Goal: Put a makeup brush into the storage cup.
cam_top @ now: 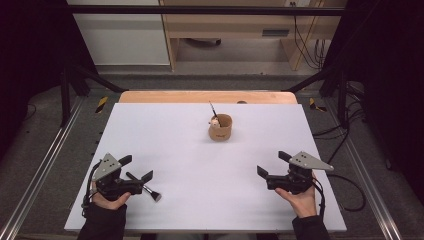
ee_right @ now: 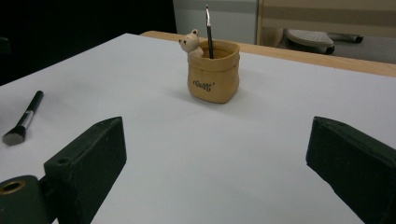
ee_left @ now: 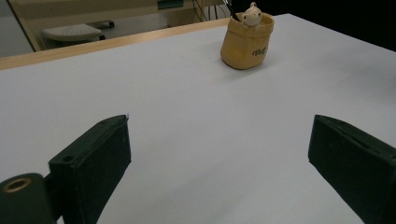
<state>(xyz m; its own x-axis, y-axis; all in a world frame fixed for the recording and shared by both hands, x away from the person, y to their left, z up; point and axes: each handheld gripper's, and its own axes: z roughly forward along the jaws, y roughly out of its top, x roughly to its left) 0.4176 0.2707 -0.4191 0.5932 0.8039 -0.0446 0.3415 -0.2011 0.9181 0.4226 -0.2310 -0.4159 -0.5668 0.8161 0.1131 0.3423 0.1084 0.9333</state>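
Near the board's [cam_top: 165, 130] front edge: left gripper [cam_top: 137, 168] low at the left corner, jaws spread, makeup brush [cam_top: 146, 187] just beside; right gripper [cam_top: 273, 164] opposite, spread, empty. Farther back, toward the far edge: tan pen holder [cam_top: 220, 127] with a thin brush [cam_top: 213, 109] upright.
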